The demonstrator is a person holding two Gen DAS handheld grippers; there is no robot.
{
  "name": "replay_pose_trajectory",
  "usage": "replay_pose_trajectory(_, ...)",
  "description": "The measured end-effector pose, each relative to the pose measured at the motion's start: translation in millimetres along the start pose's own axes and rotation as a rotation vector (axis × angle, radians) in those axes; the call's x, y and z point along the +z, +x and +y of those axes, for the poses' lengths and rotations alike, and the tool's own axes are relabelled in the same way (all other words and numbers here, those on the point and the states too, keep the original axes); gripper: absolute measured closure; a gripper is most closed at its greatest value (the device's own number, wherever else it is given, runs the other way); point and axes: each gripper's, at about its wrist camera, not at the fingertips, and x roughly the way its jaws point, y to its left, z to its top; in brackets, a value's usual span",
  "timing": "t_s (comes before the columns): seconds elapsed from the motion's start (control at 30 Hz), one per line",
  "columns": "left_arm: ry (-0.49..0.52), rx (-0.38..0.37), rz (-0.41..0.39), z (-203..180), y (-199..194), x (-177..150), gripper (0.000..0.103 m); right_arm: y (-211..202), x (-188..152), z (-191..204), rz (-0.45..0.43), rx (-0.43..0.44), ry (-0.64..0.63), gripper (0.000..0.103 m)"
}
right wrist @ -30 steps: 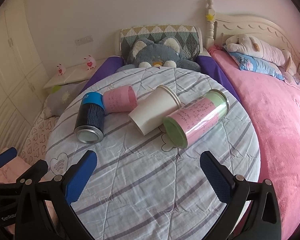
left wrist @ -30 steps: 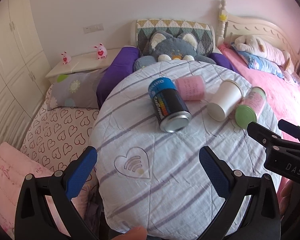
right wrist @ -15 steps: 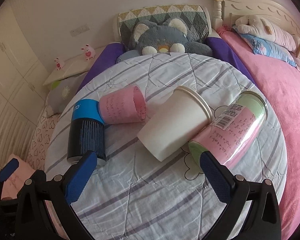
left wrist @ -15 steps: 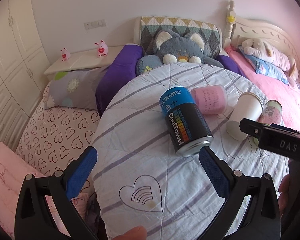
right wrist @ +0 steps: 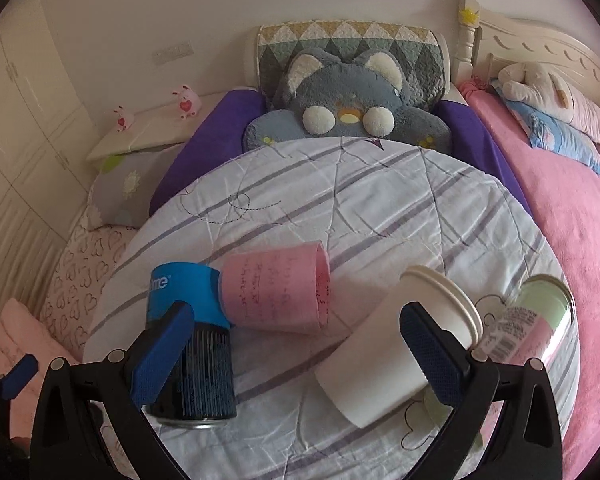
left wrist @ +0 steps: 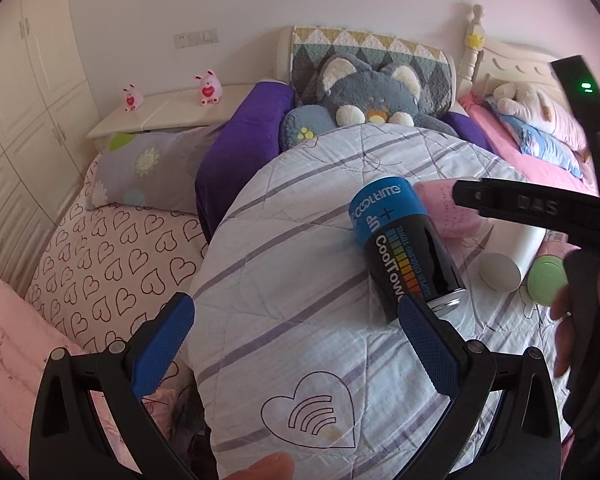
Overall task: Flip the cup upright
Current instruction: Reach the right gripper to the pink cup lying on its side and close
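A white paper cup (right wrist: 396, 344) lies on its side on the round striped table (right wrist: 380, 208), mouth toward the back right; in the left wrist view its base (left wrist: 500, 272) shows. A pink cup (right wrist: 278, 290) lies on its side to its left. My right gripper (right wrist: 296, 356) is open and empty, its right finger (right wrist: 430, 354) against the white cup's near side. My left gripper (left wrist: 296, 344) is open and empty above the table's front left, its right finger (left wrist: 428, 344) by the blue-black can (left wrist: 404, 248).
The blue-black can (right wrist: 192, 344) and a pink-green can (right wrist: 528, 332) also lie on their sides on the table. A grey plush cushion (right wrist: 344, 104) sits behind the table, a pink bed (right wrist: 572, 216) to the right, heart-print bedding (left wrist: 112, 248) to the left.
Both grippers moved forward over the table. My right gripper dropped closer to the white and pink cups. In the left view the right gripper now crosses in front of the pink cup.
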Motion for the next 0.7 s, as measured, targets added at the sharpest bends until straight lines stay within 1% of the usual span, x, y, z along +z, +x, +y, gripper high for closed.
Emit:
replay_pose_trajectory(0.07, -0.004, 0.002, 0.001, 2.4, 0.3, -0.9, 0.0, 11.9, 4.9, 2.3, 0.026, 0.005, 0.003, 0.0)
replay_pose_trajectory(0.27, -0.007, 0.006, 0.009, 2.8, 7.9, 3.5, 0.0, 33.0, 11.1, 10.1, 0.067, -0.031, -0.028, 0.0)
replay_pose_trajectory(0.37, -0.006, 0.004, 0.011, 0.5, 10.9, 5.4, 0.0, 38.8, 12.0, 11.7, 0.07, -0.063, -0.035, 0.0)
replay_pose_trajectory(0.47, -0.005, 0.0, 0.014, -1.8, 13.8, 7.7, 0.0, 44.7, 11.1, 13.5, 0.083, -0.076, -0.048, 0.003)
replay_pose_trajectory(0.7, -0.019, -0.008, 0.023, -7.5, 29.5, 19.4, 0.0, 49.8, 8.7, 16.0, 0.083, -0.082, -0.063, 0.004)
